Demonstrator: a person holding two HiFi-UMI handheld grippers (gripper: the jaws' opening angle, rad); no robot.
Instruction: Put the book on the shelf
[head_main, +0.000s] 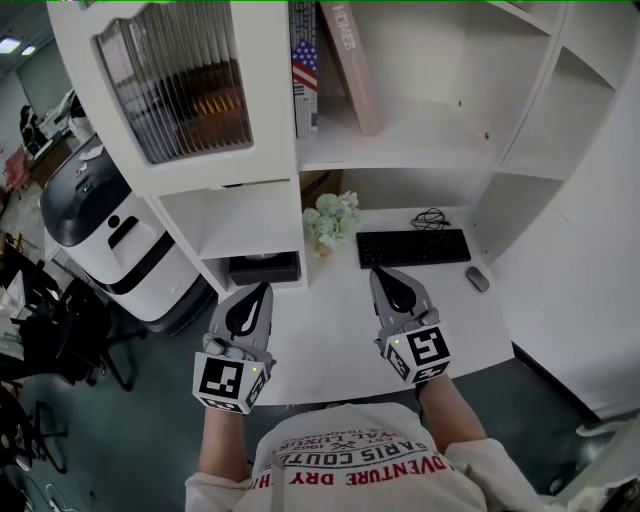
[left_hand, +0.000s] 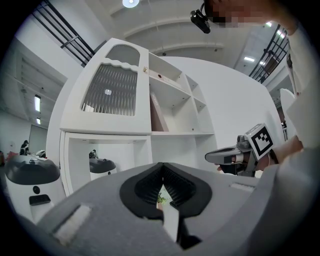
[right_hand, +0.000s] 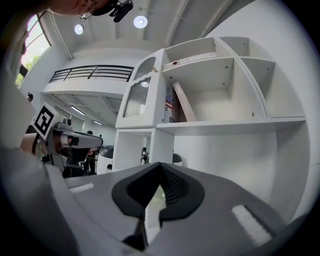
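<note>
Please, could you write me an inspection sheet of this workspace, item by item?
Surface: white desk under a white shelf.
Job's things: leaning book and flag-spine book stand on the shelf; no book is held.
Clutter: keyboard, mouse, flowers on the desk.
Grippers: left gripper and right gripper both shut, empty, pointing toward the desk.
Cables: one coiled cable behind the keyboard.
Surroundings: white and black machine on the floor at left; ribbed-glass cabinet door above.
</note>
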